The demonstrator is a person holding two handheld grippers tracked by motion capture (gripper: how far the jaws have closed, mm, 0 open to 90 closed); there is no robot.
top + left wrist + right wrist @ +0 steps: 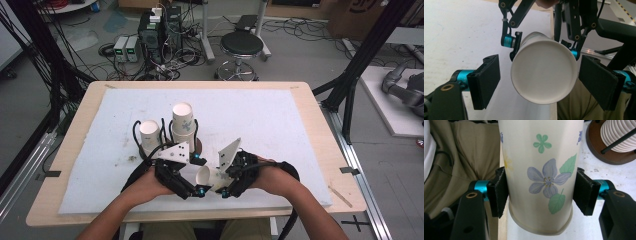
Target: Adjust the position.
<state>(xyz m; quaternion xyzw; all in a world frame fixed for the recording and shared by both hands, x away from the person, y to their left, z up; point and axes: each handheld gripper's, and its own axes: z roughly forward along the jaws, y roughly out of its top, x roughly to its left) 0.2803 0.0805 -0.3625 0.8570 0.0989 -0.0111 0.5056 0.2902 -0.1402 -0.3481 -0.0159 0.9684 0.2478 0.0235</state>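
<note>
Near the front edge of the worktop (300, 105), just in front of a stack of paper cups (183, 126) standing upside down in a wire holder, a person holds a pair of tongs in each hand. Between them lies one paper cup (206, 177), tipped on its side and lifted off the white mat.

The right tongs (223, 191) are clamped on this cup (541, 177): in the right gripper view their two black pads press against opposite sides of its flowered wall, close to the rolled rim. The left tongs (197, 190) stand apart around the cup's other end; in the left gripper view the white round base (544, 72) sits between the pads with a gap on either side, so they do not grip it.

By the look of it, the cup is very light, thin and easily crushed. Its smooth tapered wall could slip under a loose hold. The stiffest places to take it are likely by the rim or the base, with gentle pressure.

A second stack of cups (149, 136) stands just left of the first. How many cups each stack holds cannot be made out. The held cup's open mouth is hidden, so whether another cup nests inside is unclear. Both hands are partly covered by the tongs' bodies.
</note>
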